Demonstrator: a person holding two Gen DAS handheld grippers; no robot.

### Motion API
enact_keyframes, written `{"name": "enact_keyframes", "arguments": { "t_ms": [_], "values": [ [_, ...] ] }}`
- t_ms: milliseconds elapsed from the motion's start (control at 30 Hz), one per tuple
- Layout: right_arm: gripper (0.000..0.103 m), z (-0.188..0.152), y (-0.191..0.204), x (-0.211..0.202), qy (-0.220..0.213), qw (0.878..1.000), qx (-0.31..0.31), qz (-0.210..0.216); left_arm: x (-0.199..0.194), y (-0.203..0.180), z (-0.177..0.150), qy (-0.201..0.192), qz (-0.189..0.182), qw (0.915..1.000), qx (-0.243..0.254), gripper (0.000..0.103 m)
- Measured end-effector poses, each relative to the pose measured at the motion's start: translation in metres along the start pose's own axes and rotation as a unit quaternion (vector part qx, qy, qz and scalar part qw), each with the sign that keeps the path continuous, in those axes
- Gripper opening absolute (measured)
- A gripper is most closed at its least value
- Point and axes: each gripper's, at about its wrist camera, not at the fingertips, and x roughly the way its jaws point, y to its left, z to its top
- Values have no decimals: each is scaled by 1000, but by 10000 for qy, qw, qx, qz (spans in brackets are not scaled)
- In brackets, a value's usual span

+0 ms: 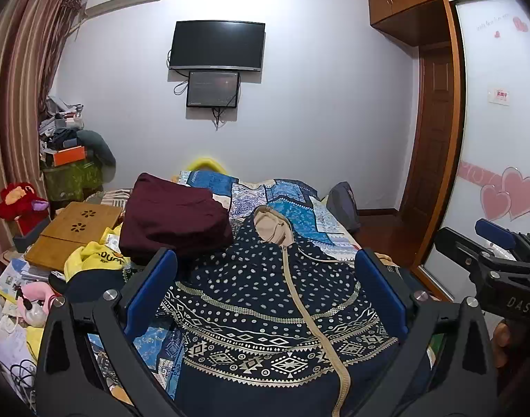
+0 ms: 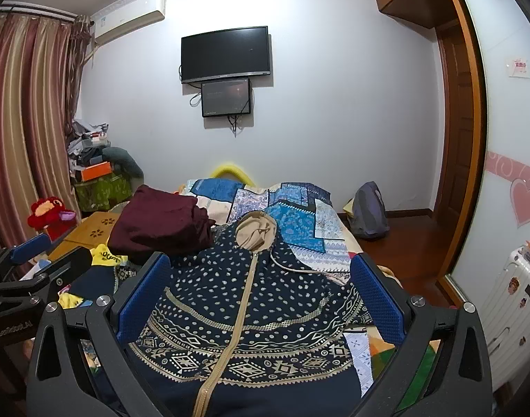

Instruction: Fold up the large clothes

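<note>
A big dark blue hooded jacket (image 1: 265, 299) with white dots and tan patterns is spread flat on the bed (image 1: 292, 201). Its tan zipper (image 2: 237, 309) is seen running up the middle to the tan-lined hood (image 2: 256, 231), which points to 12 o'clock, toward the far wall. The jacket is laid over a blue patchwork quilt (image 2: 292, 205).

The left gripper (image 1: 265, 295) is held wide open above the lower part of the jacket, and nothing is held in it. The right gripper (image 2: 256, 295) is also held wide open over the jacket, with nothing between its blue pads (image 2: 372, 299). In the left view the right gripper is seen at 3 o'clock, off to the side of the bed. In the right view the left gripper is seen at 9 o'clock.

A folded dark red cloth (image 1: 174, 215) is set on the bed at 11 o'clock from the jacket, just beside the hood. A yellow garment (image 1: 91, 257) is bunched at 9 o'clock, near a small wooden table (image 1: 74, 232). A black TV (image 1: 217, 46) is hung on the wall at 12 o'clock.
</note>
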Motion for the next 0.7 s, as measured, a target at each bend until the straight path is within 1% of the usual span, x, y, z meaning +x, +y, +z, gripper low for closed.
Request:
{"name": "enact_keyframes", "arguments": {
  "t_ms": [100,233,467,567,700],
  "values": [
    [103,1,0,6,34,10000,-18,25,2,2,0,13,-1,10000,-8,103],
    [103,4,2,17,70,9999,-88,49,10,11,4,31,99,9999,-48,103],
    [103,13,8,52,137,9997,-193,50,41,48,11,71,739,9969,-247,103],
    [103,16,11,73,248,9995,-186,79,61,69,6,204,1092,9932,-345,103],
    [103,16,16,104,448,9986,-276,81,89,97,-4,516,1211,9909,-294,103]
  ]
}}
